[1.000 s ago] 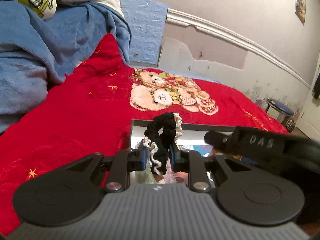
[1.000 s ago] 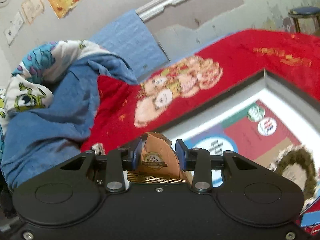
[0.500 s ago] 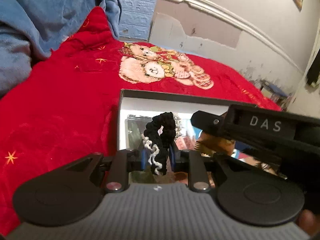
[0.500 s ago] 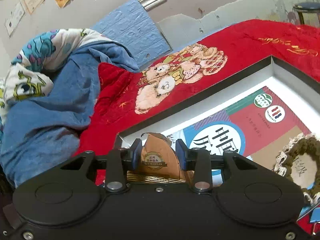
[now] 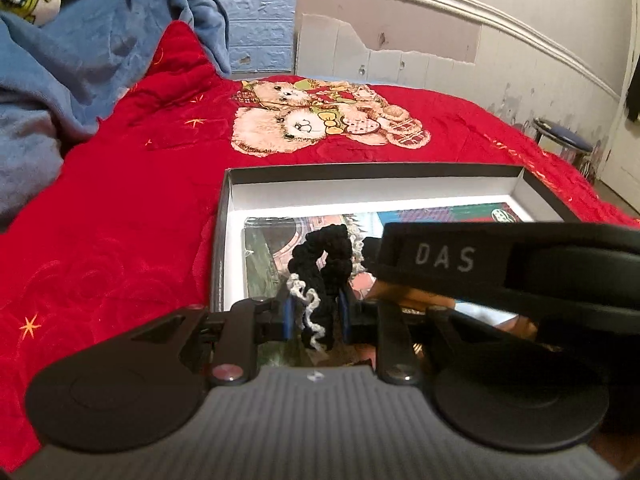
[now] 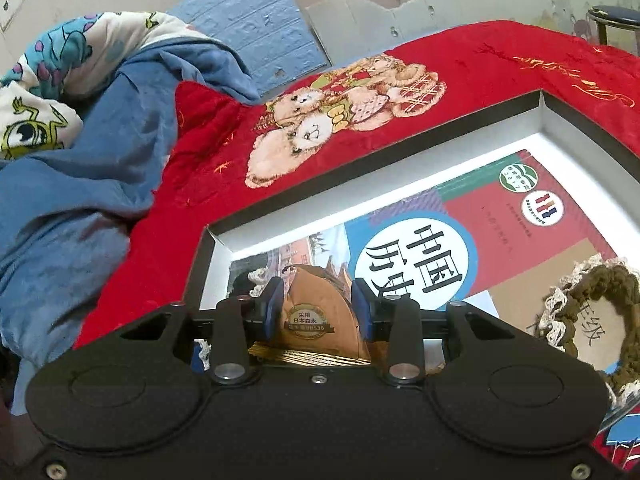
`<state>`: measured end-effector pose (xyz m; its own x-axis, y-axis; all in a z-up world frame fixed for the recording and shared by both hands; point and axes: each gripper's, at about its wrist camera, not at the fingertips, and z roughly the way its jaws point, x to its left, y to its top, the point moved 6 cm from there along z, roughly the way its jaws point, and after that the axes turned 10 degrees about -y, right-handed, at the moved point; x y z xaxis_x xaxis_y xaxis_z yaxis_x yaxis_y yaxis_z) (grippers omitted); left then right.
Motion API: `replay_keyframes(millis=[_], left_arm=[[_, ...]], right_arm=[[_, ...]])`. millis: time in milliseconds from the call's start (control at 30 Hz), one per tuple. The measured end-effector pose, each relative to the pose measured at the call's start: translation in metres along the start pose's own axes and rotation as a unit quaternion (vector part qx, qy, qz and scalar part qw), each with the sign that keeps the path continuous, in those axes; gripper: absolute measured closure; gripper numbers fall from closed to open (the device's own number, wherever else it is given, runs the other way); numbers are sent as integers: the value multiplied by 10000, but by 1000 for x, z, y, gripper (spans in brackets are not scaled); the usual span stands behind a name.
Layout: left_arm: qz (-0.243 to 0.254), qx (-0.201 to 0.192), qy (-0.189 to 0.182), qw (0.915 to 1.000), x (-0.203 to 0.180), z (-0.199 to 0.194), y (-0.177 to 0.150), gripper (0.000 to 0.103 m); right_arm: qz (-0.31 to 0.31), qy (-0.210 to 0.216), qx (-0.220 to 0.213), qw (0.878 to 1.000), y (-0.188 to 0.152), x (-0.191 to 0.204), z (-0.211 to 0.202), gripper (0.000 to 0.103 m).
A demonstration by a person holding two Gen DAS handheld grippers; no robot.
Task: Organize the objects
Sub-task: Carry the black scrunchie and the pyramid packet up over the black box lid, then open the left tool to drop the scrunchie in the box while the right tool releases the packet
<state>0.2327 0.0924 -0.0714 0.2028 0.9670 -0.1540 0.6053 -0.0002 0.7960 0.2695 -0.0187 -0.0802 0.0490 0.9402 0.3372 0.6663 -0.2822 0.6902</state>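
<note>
Black scrunchie (image 5: pixel 320 268), left gripper (image 5: pixel 316 316) lower over box (image 5: pixel 400 196) vs before.

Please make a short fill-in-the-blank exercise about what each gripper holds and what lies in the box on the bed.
1. The left gripper is shut on a ____ scrunchie with white trim.
2. The right gripper is shut on a ____ packet with a round label.
3. In the box, a book lies under a ____ scrunchie.
4. The box rests on a ____ bedspread with teddy bears.

Missing words: black; brown; brown; red
</note>
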Motion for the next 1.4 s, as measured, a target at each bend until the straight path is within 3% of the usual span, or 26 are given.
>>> replay_keyframes(millis=[433,500,1200,1400], left_arm=[[102,51,14,9999,-4,0,-1,75],[109,44,19,9999,-6,1,-1,70],[166,-65,30,9998,-4,2,-1,70],[166,-62,3,9998,-4,2,-1,61]], right_arm=[[21,-106,48,9999,-2,-1,1,66],[30,-118,42,9999,-2,-1,1,66],[-162,-269,-235,9992,-5,5,3,64],[-127,-255,-225,9993,-5,5,3,64]])
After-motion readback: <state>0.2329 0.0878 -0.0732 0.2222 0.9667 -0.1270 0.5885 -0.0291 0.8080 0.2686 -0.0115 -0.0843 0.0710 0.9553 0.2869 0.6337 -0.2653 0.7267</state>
